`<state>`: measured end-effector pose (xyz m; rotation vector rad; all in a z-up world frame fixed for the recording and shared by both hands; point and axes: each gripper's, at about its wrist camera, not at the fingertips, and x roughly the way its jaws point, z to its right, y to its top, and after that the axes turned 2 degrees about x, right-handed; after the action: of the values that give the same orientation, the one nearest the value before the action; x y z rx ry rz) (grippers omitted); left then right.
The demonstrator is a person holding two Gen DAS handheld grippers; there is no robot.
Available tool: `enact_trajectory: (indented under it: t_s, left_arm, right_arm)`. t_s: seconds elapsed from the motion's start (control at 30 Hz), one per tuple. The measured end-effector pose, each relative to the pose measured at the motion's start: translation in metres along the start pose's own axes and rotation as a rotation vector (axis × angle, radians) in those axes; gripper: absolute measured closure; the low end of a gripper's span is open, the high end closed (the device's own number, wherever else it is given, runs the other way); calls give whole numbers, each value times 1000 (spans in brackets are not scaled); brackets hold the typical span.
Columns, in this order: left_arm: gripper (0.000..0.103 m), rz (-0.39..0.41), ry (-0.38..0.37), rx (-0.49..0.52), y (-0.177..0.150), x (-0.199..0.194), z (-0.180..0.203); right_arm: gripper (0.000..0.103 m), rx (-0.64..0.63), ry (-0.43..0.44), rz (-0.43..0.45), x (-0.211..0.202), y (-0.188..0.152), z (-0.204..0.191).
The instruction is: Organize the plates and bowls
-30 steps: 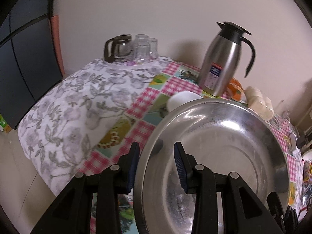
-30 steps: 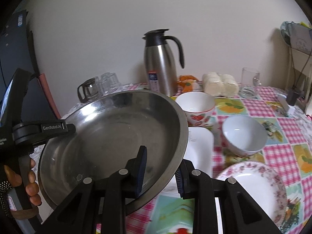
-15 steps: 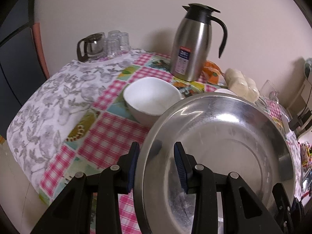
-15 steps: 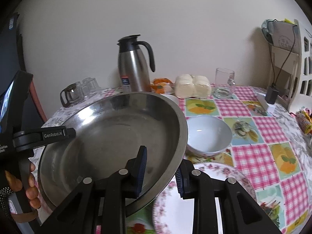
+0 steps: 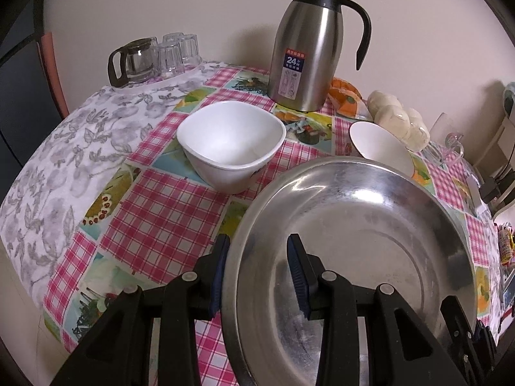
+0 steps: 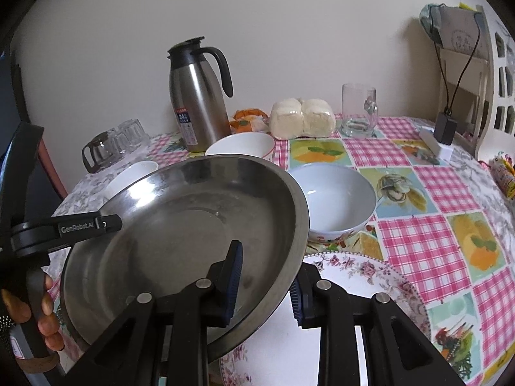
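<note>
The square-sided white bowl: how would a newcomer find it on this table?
Start at the tall steel thermos jug by the wall. Directly in front of it, on the pink checked cloth, stands the white bowl. Unlike the round bowls nearby, its rim is squarish with rounded corners.

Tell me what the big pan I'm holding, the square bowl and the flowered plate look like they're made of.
Pan: bare metal, likely stainless steel, with mirror-like highlights and a scuffed inside. Square bowl: glossy white, probably ceramic or opal glass, with soft sheen on the rim. Flowered plate: glazed white ceramic or possibly melamine, printed rose border; cannot tell which.
</note>
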<state>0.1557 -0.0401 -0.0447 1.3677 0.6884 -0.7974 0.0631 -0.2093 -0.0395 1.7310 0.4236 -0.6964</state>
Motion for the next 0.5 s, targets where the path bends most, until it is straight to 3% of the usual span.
enact_trajectory:
  t_s: [0.5]
  left_arm:
    - [65, -16, -13, -2, 2, 21, -3]
  right_arm:
    - [75, 15, 1, -26, 25, -3, -1]
